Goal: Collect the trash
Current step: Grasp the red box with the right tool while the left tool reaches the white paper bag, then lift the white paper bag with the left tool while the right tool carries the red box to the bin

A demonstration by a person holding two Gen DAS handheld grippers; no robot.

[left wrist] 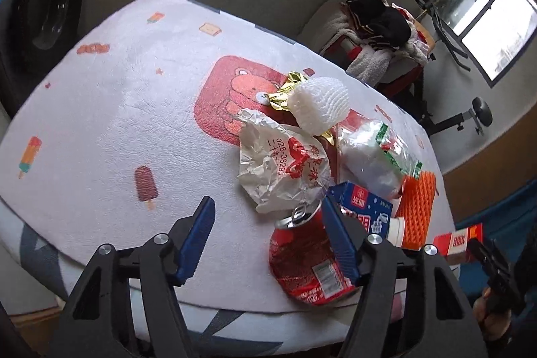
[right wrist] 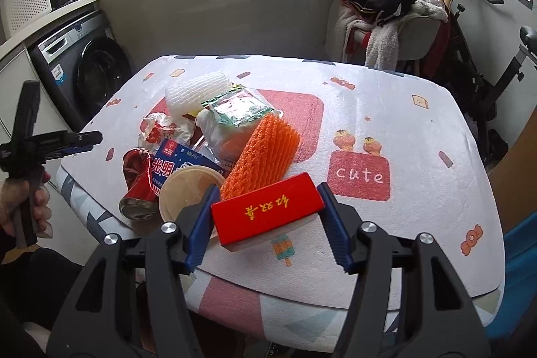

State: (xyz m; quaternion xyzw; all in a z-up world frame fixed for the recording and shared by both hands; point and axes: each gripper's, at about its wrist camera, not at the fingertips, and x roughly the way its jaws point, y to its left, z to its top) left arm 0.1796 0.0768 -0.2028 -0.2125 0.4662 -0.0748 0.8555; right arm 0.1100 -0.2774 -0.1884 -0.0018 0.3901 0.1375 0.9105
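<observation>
A pile of trash lies on a table covered by a white printed cloth. It holds a crushed red can, a blue milk carton, a crumpled paper wrapper, white foam netting, a plastic bag and orange foam netting. My left gripper is open, its right finger over the can. My right gripper is shut on a red box above the table's near edge. In the right wrist view the can, carton, orange netting and a beige cup lie behind it.
A washing machine stands left of the table. A chair heaped with clothes stands behind it, with exercise equipment to the right. The left gripper also shows at the left edge of the right wrist view.
</observation>
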